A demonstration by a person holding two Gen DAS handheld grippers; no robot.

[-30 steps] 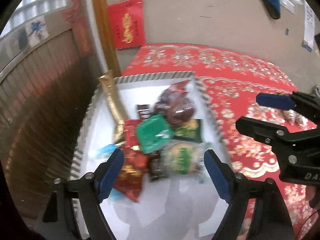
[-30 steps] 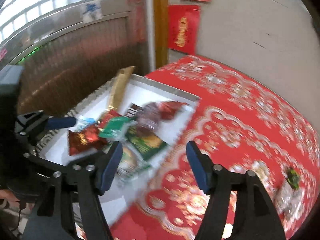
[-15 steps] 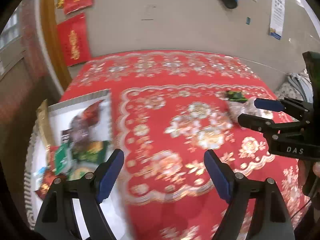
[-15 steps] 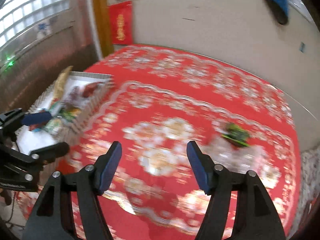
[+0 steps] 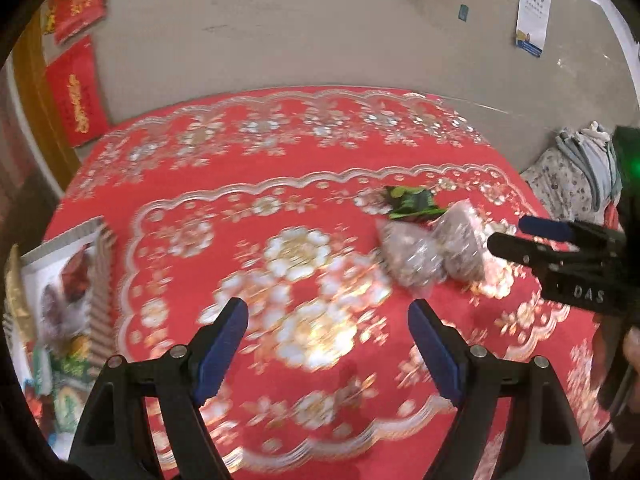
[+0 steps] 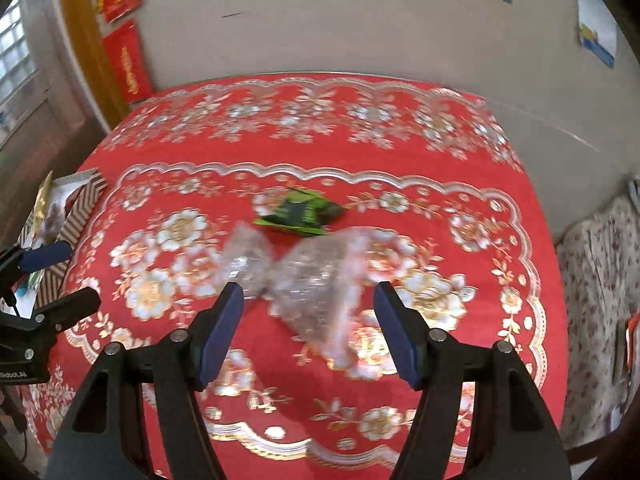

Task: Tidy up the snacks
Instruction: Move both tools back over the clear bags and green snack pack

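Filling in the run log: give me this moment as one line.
left gripper: open, empty | right gripper: open, facing clear snack bags | green packet: on tablecloth behind bags | tray: far left, holding snacks

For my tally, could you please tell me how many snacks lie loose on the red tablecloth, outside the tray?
3: a green packet farthest back, and two clear bags side by side before it, just ahead of the right claw.
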